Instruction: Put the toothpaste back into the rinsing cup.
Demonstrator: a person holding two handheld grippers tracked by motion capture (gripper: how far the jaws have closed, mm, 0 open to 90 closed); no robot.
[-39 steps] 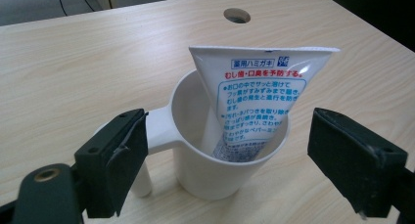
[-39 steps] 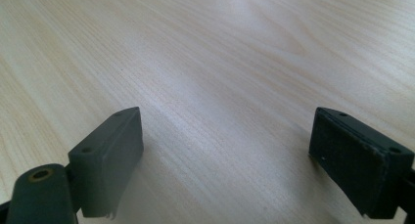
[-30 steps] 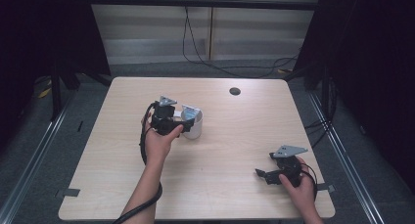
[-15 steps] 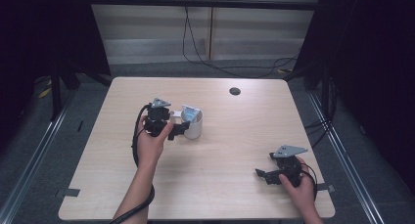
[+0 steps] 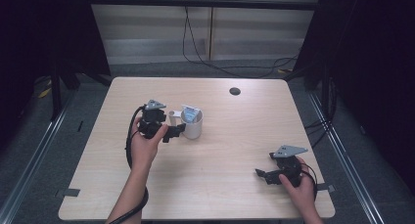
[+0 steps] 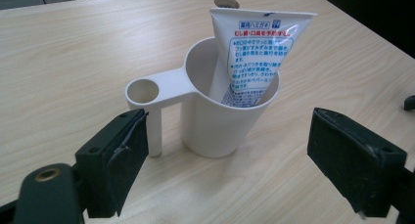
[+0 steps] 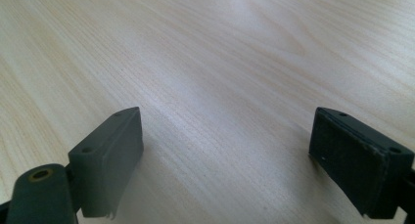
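White plastic cup [image 6: 225, 111] stands upright on the wooden table [image 5: 235, 185], left of centre, with a toothpaste tube [image 6: 254, 53] leaning inside it, crimped end up. A side handle with a ring hole and a peg leg juts toward the camera's left.

Change over the last second: the left gripper [image 5: 173, 131] has swung from over the cup to its near-left side and dropped lower, so the jaws now face the cup level with its wall. Judged as lining up for a grasp on the cup, not yet closing.

Left gripper [image 6: 227, 170] jaws spread wide, nothing between them; the cup sits just ahead, centred in the gap, untouched.

Right gripper [image 5: 264, 175] rests near the table's right front corner, well apart, jaws also spread over bare wood.
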